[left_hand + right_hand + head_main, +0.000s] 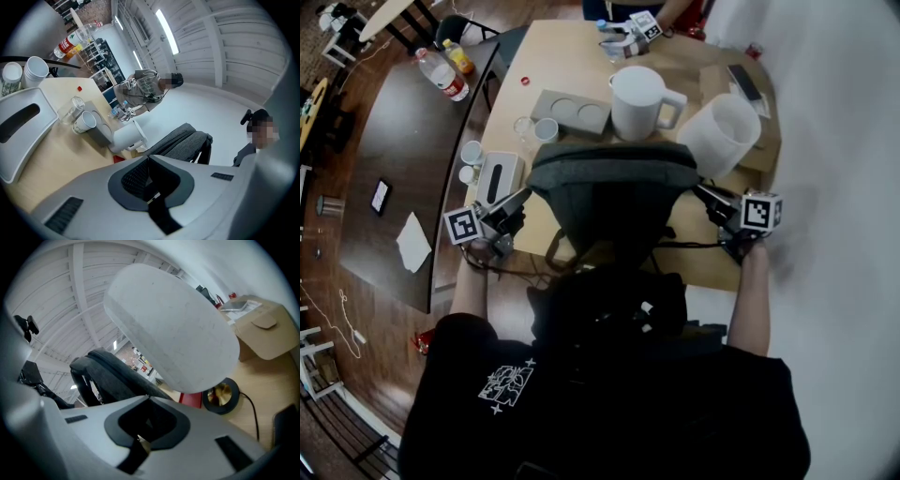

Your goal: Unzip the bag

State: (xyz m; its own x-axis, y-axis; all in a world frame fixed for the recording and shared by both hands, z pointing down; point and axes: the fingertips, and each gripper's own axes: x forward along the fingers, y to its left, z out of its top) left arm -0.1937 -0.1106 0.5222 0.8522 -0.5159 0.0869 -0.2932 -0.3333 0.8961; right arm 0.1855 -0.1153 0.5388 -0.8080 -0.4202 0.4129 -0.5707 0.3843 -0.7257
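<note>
Grey bag (614, 202) is set on the table (562, 56), flanked by left claw (523, 195) and right claw (703, 192), both closed together.

Right hand-held gripper (149, 401), jaws together, faces grey bag (115, 376) and white tub (173, 329).

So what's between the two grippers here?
The grey bag fills the stretch between the left gripper and the right gripper; the head view shows it.
</note>
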